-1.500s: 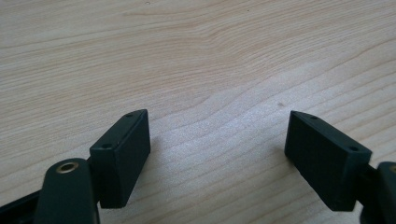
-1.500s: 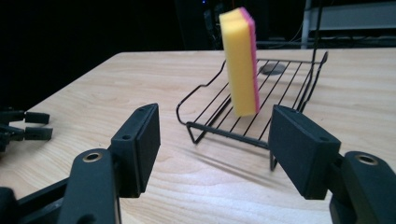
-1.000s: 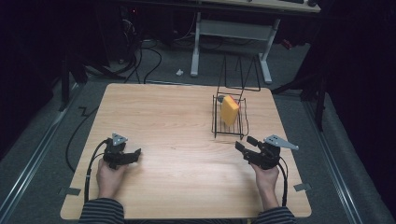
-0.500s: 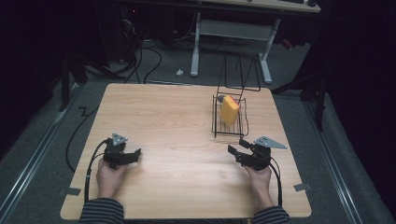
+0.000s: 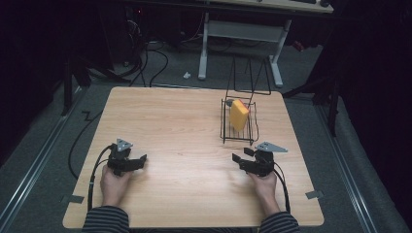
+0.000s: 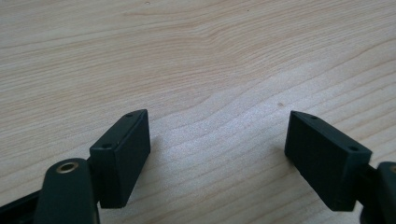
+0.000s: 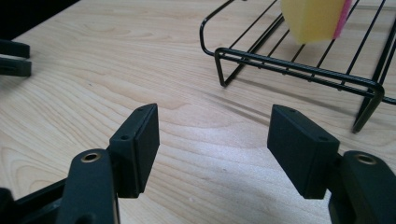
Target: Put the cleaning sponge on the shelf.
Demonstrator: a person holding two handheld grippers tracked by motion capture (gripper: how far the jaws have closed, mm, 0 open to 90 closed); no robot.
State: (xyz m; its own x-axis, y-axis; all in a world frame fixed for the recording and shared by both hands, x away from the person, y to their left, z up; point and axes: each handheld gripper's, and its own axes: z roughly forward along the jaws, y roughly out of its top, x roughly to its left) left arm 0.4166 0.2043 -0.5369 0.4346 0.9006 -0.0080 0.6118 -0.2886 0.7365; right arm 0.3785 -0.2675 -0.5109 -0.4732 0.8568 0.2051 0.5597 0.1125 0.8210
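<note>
Both hand-held grippers, left (image 5: pixel 140 159) and right (image 5: pixel 239 160), rest on the worktop (image 5: pixel 184 131) with jaws apart and empty, apparently idle; the yellow sponge (image 5: pixel 238 114) stands upright in the wire rack (image 5: pixel 238 140) beyond the right one.

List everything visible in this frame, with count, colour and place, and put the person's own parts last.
Table: one, light wood, centre of the high view.
Wire rack: one, black, on the table's far right part, ahead of the right claw.
Sponge: one, yellow with a pink edge, standing in the wire rack.
Desk frame: one, white legs, on the floor beyond the table.
Cables: several, black, on the grey floor behind the table.
Left claw: one, black, open over bare wood, near left.
Right claw: one, black, open, empty, near right.
Hands: two, gripping the claws; striped sleeves at the bottom edge.
</note>
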